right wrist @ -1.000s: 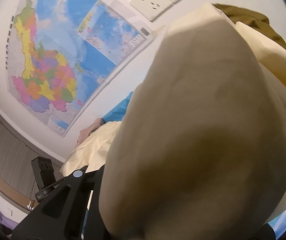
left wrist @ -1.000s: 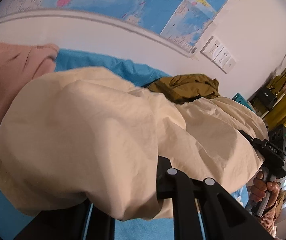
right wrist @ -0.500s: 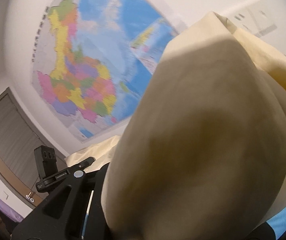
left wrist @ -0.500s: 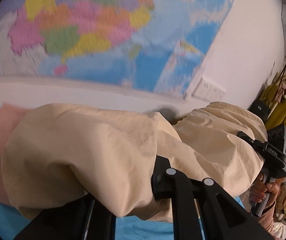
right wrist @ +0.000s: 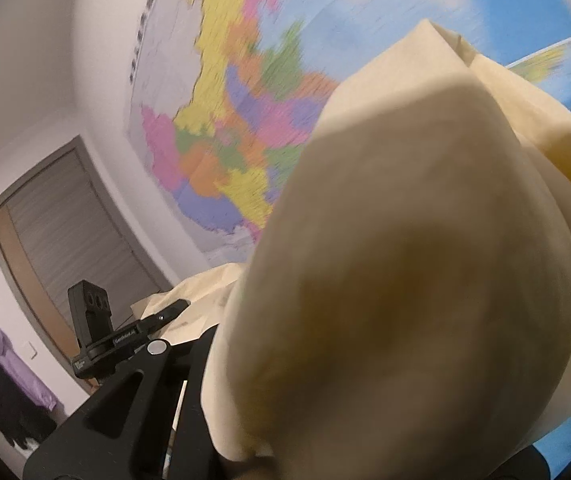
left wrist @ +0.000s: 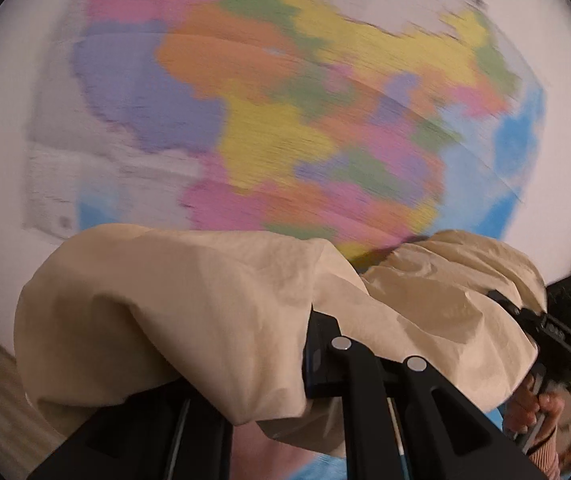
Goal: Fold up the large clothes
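I pinch the cream cloth [left wrist: 213,320] tight with my left gripper [left wrist: 317,360] and my right gripper [right wrist: 221,360]. It fills the bottom of both pictures, bunched over my fingers, in front of the map [left wrist: 285,100]. I think this is the lifting step. Next I should spread it flat.

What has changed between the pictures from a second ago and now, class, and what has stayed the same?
Both grippers have lifted the cream garment off the blue bed, which has almost dropped out of view. The views have swung up until the wall map fills them; the pink and olive clothes are gone from view. Unchanged: the left gripper and right gripper stay shut on the cloth, which hangs bunched over both.
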`<state>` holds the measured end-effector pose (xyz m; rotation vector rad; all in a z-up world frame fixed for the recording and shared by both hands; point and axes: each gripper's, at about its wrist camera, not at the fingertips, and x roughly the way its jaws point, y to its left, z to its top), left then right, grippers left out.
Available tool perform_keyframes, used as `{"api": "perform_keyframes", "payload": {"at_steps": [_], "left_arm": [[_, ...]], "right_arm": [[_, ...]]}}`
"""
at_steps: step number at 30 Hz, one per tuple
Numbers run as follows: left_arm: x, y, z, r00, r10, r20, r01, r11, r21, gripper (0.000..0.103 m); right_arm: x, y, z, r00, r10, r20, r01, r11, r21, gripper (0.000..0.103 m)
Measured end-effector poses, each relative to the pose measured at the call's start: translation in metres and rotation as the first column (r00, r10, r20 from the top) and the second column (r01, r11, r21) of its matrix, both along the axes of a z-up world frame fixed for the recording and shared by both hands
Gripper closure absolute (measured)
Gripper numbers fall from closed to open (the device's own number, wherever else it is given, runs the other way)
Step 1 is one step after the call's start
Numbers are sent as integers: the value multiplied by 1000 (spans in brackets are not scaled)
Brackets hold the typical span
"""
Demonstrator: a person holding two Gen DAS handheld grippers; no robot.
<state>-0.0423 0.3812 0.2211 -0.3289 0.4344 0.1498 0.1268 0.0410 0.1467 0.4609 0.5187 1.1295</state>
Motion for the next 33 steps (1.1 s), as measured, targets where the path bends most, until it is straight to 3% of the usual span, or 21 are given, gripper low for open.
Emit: {"api": "perform_keyframes", "payload": {"at_steps": [5, 9, 11, 15, 17, 20, 24, 28, 30, 31, 33], "left_arm": [[4, 72, -9, 992, 128, 19, -128, 992, 17, 94], [-4, 125, -39, 979, 199, 40, -200, 980, 11, 94], [-11, 146, -70, 973, 230, 0, -230, 973, 9, 94], [-27, 189, -164, 947, 268, -174, -286, 954, -86, 93], [-41, 199, -198, 936, 283, -210, -315, 939, -135, 89], [-50, 201, -213, 934, 278, -223, -317, 934, -164, 87], [-51, 194, -208, 931, 274, -242, -311, 941, -132, 84], [-47, 187, -203, 922, 273, -273, -308, 947, -95, 82], [-46, 186, -203, 916, 282, -286, -317, 945, -81, 82], [-45, 185, -205, 914, 284, -290, -319, 944, -80, 81], [-44, 188, -206, 910, 286, -299, -329, 939, -103, 81]], "right_arm": [[3, 68, -13, 996, 84, 5, -84, 996, 19, 89], [-6, 124, -50, 986, 164, -2, -164, 986, -36, 89], [-8, 144, -79, 978, 204, -54, -207, 975, -75, 89], [-17, 173, -160, 937, 269, -223, -311, 932, -185, 87], [-24, 172, -180, 926, 282, -252, -335, 921, -200, 81], [-37, 160, -189, 919, 303, -254, -361, 905, -227, 69], [-45, 134, -192, 899, 321, -297, -397, 885, -242, 55], [-52, 102, -200, 891, 299, -341, -393, 885, -251, 48], [-55, 84, -202, 899, 269, -346, -366, 894, -258, 22], [-57, 71, -200, 912, 241, -332, -337, 903, -268, 17], [-57, 48, -197, 921, 217, -324, -307, 916, -258, 17]]}}
